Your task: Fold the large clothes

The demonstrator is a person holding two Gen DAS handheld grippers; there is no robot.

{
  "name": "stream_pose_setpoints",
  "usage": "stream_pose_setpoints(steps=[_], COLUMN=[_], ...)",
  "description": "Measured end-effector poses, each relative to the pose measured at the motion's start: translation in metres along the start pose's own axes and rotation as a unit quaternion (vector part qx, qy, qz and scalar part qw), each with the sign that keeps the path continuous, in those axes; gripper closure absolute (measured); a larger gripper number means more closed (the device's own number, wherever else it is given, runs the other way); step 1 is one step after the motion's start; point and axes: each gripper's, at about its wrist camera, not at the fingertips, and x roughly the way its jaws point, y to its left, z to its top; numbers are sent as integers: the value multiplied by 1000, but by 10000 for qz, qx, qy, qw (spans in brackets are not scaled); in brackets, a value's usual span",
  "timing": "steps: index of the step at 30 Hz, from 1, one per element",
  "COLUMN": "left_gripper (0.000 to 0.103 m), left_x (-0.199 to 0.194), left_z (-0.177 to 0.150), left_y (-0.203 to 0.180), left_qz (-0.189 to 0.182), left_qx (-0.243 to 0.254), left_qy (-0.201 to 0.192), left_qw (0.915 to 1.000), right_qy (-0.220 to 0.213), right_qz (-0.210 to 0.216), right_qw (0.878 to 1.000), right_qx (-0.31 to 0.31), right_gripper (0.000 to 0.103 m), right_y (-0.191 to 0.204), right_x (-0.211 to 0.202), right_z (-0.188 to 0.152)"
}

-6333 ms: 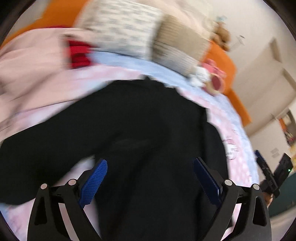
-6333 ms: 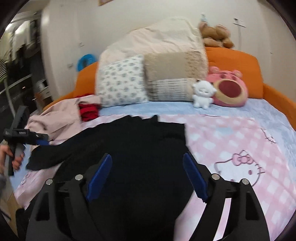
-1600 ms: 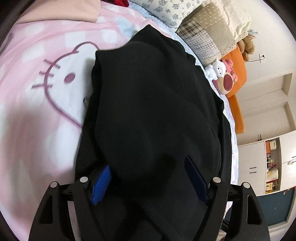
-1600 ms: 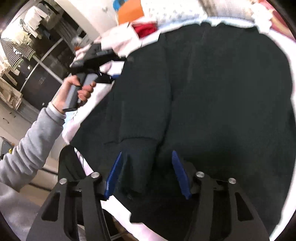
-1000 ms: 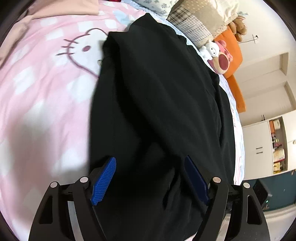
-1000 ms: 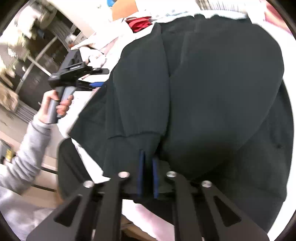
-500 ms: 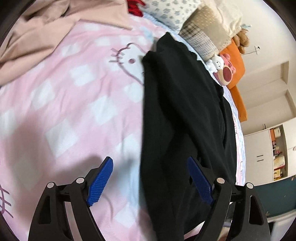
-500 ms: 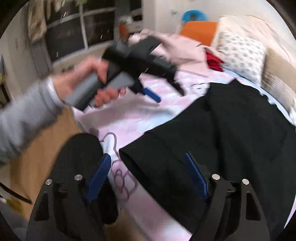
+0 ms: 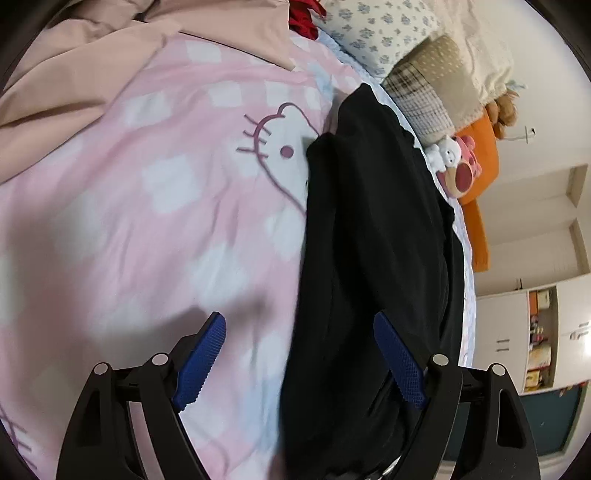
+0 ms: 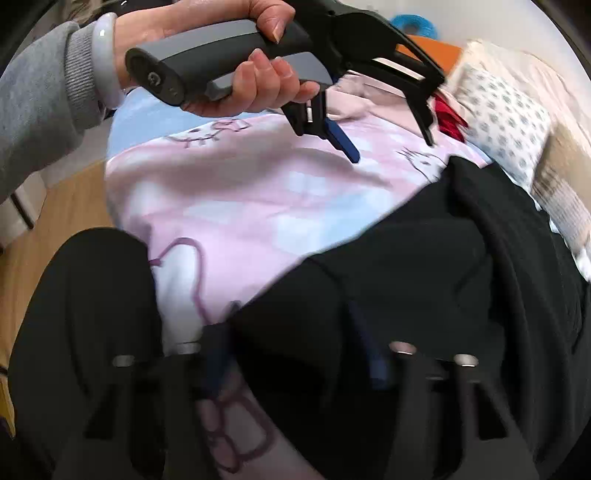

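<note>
My right hand-held gripper [image 10: 295, 347] is closing around the black garment's [image 9: 373, 240] near corner at the frame's bottom; the left hand-held gripper [image 9: 301, 356] stays spread, empty. Next I'd lift that hem and fold it over.

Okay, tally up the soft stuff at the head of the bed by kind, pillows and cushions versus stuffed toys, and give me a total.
Pillows and cushions: 2, a floral pillow and a beige patchwork cushion.
Stuffed toys: 3, white, pink and brown.
Total: 5
</note>
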Motion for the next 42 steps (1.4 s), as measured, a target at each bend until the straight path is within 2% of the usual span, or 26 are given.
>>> stream_pose_setpoints(steps=[1, 2, 5, 8, 10, 14, 18, 22, 24, 25, 26, 27, 28, 32, 36, 39, 42], left_gripper=[19, 19, 19, 19, 19, 19, 21, 35, 54, 58, 76, 86, 86, 87, 87, 87, 87], left_x=[4, 9, 26, 36, 46, 71, 91, 105, 106, 106, 106, 107, 106, 97, 80, 76, 89], left_z=[5, 11, 33, 66, 89, 113, 123, 131, 133, 134, 135, 136, 135, 133, 133, 133, 131], left_y=[-3, -7, -22, -36, -44, -63, -68, -63, -61, -60, -59, -58, -58, -80, -127, -173, -219], left_qz=[-85, -187, -481, -205, 73, 775, 1153, 1216, 1242, 1304, 1322, 1198, 1071, 1416, 1701, 1599, 1394], left_qx=[-40, -93, -145, -108, -58, 309, 591, 428, 355, 269, 176, 85, -71, -58, 216, 537, 859], left_qy=[-1, -14, -61, -408, -505, -413, -272, -346, -436, -432, -411, -359, -327, -434, -669, -774, -764], left_qw=[10000, 9998, 9987, 9989, 9987, 9957, 9912, 9911, 9907, 9902, 9902, 9921, 9937, 9890, 9829, 9826, 9835], right_qy=[-65, -71, -85, -184, -296, -694, -1038, -1208, -1242, -1232, -1233, -1236, -1217, -1258, -1424, -1577, -1653], right_qz=[157, 347, 932, 1051, 1192, 1543, 1757, 1945, 1959, 1988, 2028, 2086, 2143, 2270, 2312, 2180, 2175], right_qw=[9995, 9980, 9894, 9884, 9850, 9737, 9638, 9526, 9500, 9484, 9462, 9433, 9408, 9320, 9200, 9100, 8972], right_qx=[272, 530, 1109, 1078, 1216, 1525, 1717, 2005, 2088, 2142, 2198, 2268, 2328, 2532, 2826, 3156, 3471], right_gripper=[81, 87, 89, 90, 90, 91, 91, 91, 91, 91, 91, 91, 91, 91, 91, 91, 91], right_y=[-12, -21, -48, -45, -48, -62, -78, -93, -96, -97, -100, -100, -100, -100, -112, -124, -131], right_x=[-4, -8, -13, -22, -27, -46, -71, -87, -90, -91, -89, -87, -86, -89, -104, -120, -131], right_z=[-3, -6, -10, -15, -19, -25, -29, -35, -38, -41, -41, -43, -46, -51, -65, -86, -105])
